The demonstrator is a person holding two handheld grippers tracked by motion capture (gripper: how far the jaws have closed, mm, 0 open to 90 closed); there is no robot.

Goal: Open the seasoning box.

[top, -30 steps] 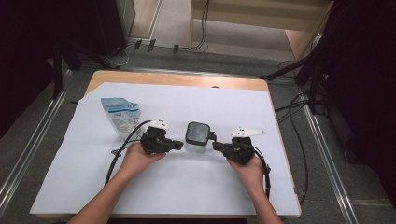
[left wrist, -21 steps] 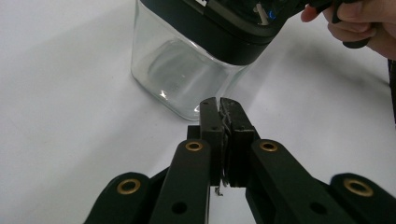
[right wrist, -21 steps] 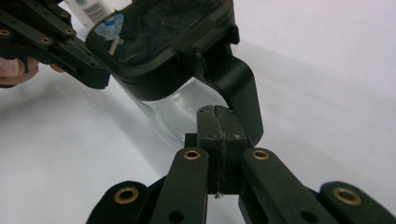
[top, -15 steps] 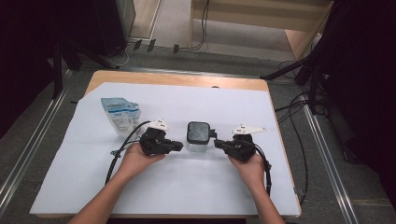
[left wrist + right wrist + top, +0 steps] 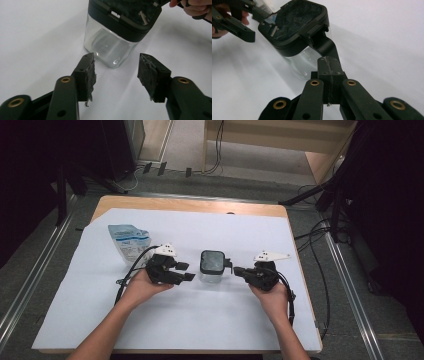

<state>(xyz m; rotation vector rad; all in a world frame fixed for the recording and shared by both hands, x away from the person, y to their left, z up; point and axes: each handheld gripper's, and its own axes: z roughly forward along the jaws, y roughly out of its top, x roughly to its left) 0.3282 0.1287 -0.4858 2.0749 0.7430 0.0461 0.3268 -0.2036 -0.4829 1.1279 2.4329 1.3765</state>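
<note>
From the high view, a clear square jar [image 5: 212,269] with a black lid stands upright near the middle of the white-covered bench [image 5: 200,320], a little closer to the near edge than the far one. The left tongs [image 5: 186,271] lie just beside the jar on its left, apart from it. The right tongs [image 5: 235,269] meet a small black tab [image 5: 228,266] sticking out of the lid on the jar's right. A light blue plastic pouch [image 5: 129,240] lies flat toward the bench's far left corner.

In the left gripper view, the left tongs [image 5: 115,71] have just been opening and now stand spread, with nothing between the worn pads [image 5: 90,75]. The jar [image 5: 110,47] stands just beyond them, untouched.

In the right gripper view, the right tongs [image 5: 329,65] are pressed together, pinching the lid's black tab [image 5: 325,46]. The jar [image 5: 299,62] appears tilted in this view, its dusty black lid [image 5: 295,20] shut.
</note>
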